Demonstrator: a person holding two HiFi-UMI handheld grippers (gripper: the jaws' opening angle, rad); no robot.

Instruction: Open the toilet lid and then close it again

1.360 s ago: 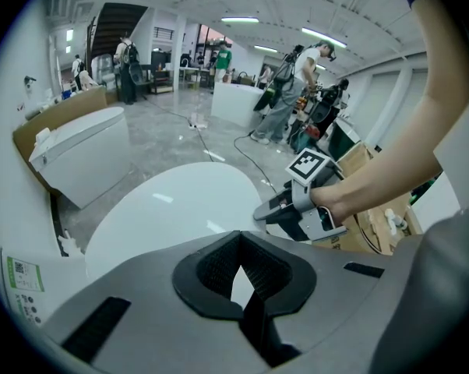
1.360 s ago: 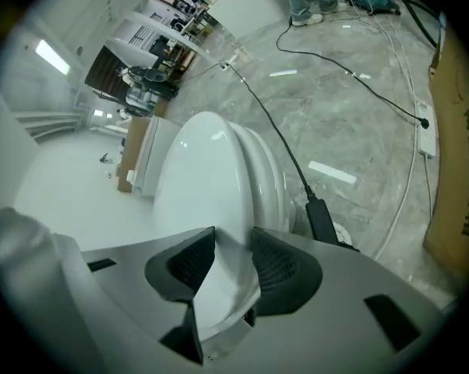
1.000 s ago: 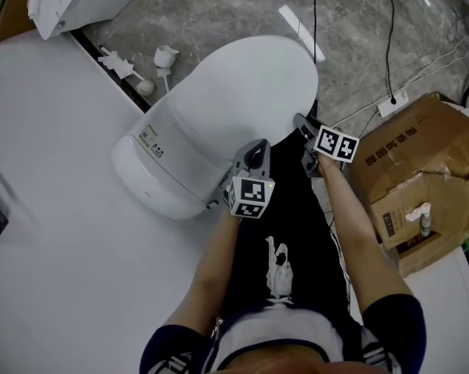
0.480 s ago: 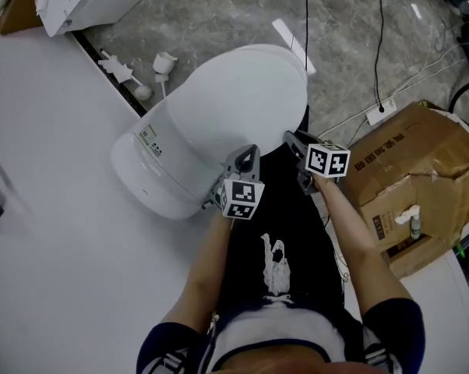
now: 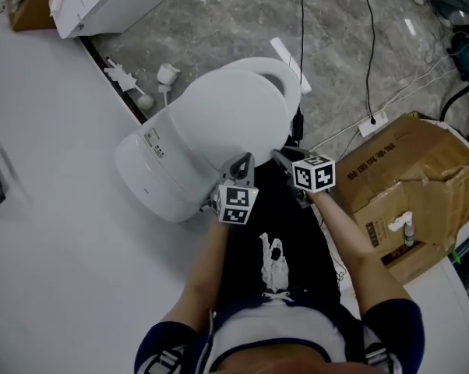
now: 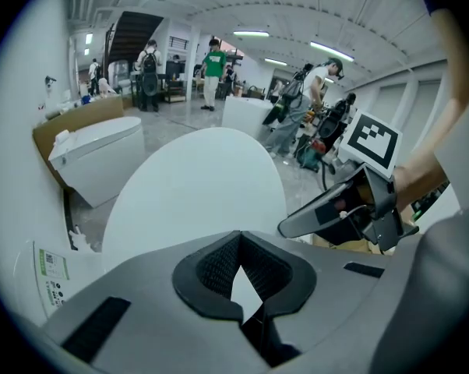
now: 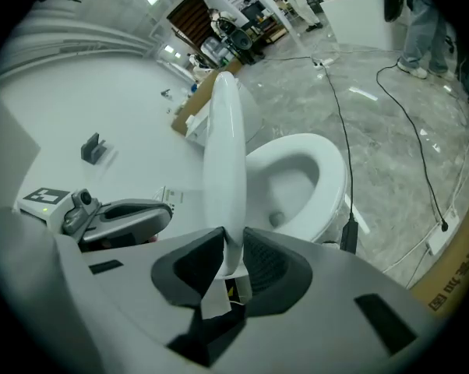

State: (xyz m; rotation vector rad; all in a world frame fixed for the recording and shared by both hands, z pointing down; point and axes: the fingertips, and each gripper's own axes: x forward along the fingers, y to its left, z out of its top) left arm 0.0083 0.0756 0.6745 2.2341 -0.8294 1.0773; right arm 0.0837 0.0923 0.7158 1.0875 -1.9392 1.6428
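The white toilet lid (image 5: 227, 111) stands partly raised, and the seat rim (image 5: 287, 75) shows beyond its far edge. My right gripper (image 5: 278, 156) holds the lid's front edge. In the right gripper view that edge (image 7: 223, 154) sits between the pads, the jaws (image 7: 228, 267) have just been closing onto it, and the open bowl (image 7: 312, 178) shows to the right. My left gripper (image 5: 242, 162) hovers just left of it by the lid's near side. In its own view the jaws (image 6: 238, 279) are shut on nothing, with the lid's top (image 6: 195, 193) ahead.
A torn cardboard box (image 5: 410, 178) stands close on the right. Cables (image 5: 367, 61) run across the marble floor beyond the toilet. Small white fittings (image 5: 160, 76) lie by the wall base, and another white fixture (image 5: 102, 2) sits at the top left. The tank (image 5: 145, 170) backs onto the white wall.
The lid has swung up from lying flat on the seat. The right gripper rose with its front edge and rolled, and the left gripper rose a little beside it.
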